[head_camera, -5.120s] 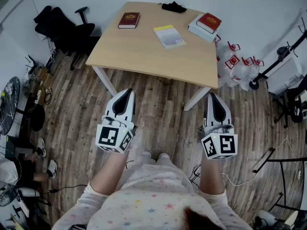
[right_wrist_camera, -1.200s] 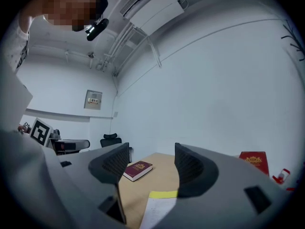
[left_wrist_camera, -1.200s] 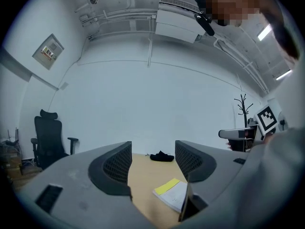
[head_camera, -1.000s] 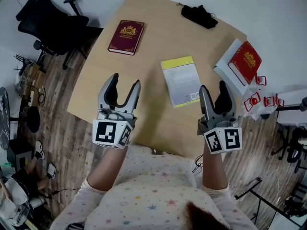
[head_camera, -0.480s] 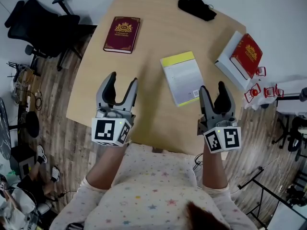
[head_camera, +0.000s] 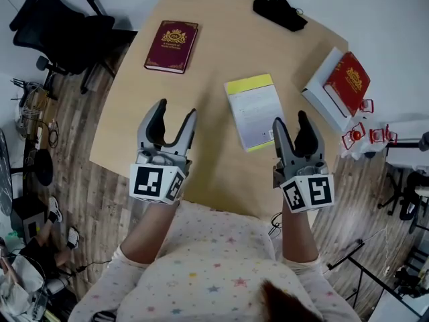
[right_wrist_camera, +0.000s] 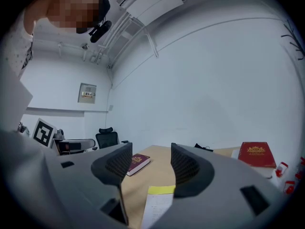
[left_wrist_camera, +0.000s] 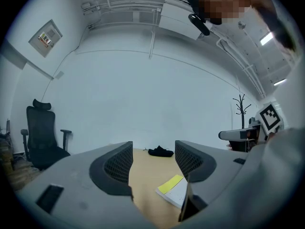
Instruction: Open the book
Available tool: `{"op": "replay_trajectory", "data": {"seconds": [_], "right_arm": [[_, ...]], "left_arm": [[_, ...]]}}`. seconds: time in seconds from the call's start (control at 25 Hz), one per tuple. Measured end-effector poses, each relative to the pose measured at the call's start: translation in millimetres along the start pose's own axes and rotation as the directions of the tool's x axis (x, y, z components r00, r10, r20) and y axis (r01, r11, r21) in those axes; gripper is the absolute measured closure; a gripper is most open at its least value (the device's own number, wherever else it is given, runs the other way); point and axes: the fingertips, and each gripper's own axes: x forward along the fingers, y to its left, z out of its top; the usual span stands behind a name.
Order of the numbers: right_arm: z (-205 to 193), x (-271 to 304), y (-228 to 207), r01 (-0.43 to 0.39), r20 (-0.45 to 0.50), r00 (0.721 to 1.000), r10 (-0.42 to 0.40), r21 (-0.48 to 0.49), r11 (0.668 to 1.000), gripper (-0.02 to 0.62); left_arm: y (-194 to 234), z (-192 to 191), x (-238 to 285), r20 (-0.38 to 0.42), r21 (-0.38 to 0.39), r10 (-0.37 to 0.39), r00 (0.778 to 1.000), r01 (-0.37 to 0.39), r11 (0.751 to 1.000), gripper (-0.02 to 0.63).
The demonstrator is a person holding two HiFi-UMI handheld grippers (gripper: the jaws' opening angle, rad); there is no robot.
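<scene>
A closed white book with a yellow band (head_camera: 255, 111) lies in the middle of the wooden table (head_camera: 214, 59); it shows too in the left gripper view (left_wrist_camera: 172, 190) and the right gripper view (right_wrist_camera: 156, 205). My left gripper (head_camera: 175, 112) hovers open over the table's near side, left of that book. My right gripper (head_camera: 288, 121) is open as well, its tips just right of the book's near corner. Neither holds anything. A dark red book (head_camera: 171, 45) lies closed at the far left, also in the right gripper view (right_wrist_camera: 138, 162).
Another red book (head_camera: 346, 82) rests on a white one (head_camera: 320, 92) at the table's right edge. A black cloth (head_camera: 280, 12) lies at the far side. A black office chair (head_camera: 57, 29) stands left of the table. Red-and-white items (head_camera: 369, 138) sit on the floor at right.
I have come from standing back on the floor up to the table's near edge. In the last half second the right gripper edged left toward the yellow-banded book.
</scene>
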Motion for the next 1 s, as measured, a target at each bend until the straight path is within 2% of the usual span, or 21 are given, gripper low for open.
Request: {"op": "replay_trajectory", "data": {"seconds": [0.56,0.84,1.0], "right_arm": [[-37.9,19.9,-2.8,-0.022,-0.072,0.997,0.025,0.036,0.999,0.344],[-48.2,22.1,-2.7,-0.026,-0.085,0.996,0.029,0.038,0.999,0.368],[-50.1,21.0,-4.9,-0.018,-0.085,0.996,0.020,0.030,0.999,0.411]], "left_arm": [[1.0,-21.9,14.1,-0.021,-0.003,0.000,1.000,0.000,1.000,0.345],[-3.2,-31.2,15.9,-0.027,-0.026,-0.007,1.000,0.007,1.000,0.347],[-8.2,-31.7,18.0,-0.018,-0.032,-0.026,1.000,0.025,0.999,0.435]]}}
